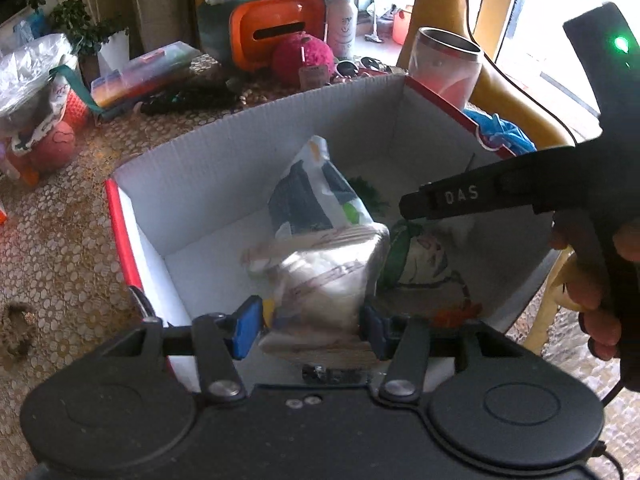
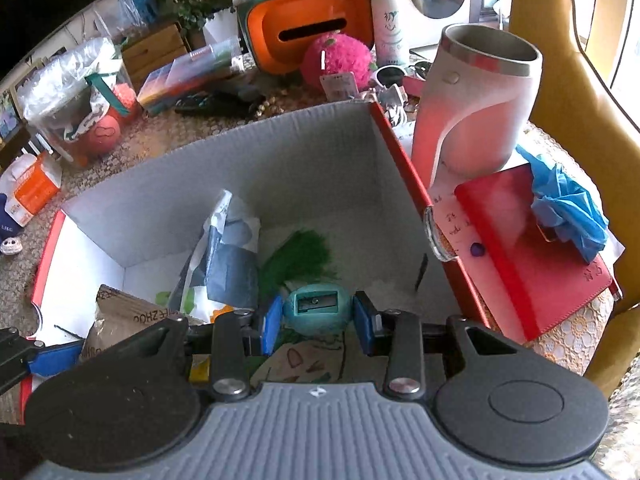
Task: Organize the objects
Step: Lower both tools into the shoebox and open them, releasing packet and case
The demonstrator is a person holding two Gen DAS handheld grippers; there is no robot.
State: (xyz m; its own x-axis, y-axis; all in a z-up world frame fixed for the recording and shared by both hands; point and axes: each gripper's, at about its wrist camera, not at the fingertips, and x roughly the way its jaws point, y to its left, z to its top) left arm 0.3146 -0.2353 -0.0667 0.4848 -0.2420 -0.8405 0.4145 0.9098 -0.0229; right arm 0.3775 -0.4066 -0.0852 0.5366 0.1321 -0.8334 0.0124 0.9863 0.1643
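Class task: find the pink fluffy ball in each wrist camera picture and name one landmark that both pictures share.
Left wrist view: pink fluffy ball sits top centre, behind the box's far wall.
Right wrist view: ball top centre, beside the white bottle.
Shared landmark: the orange case directly behind it.

The box (image 2: 224, 168) is open above; I enter from the top only, its walls closing all sides. Inside, an upright printed bag (image 2: 224, 256) stands mid-floor, with a green tuft (image 2: 300, 256) beside it. Bare floor remains at the far left corner and along the right wall. Just outside the right wall, a tumbler (image 2: 476, 100) and red notebook (image 2: 536, 256) block sideways passage.
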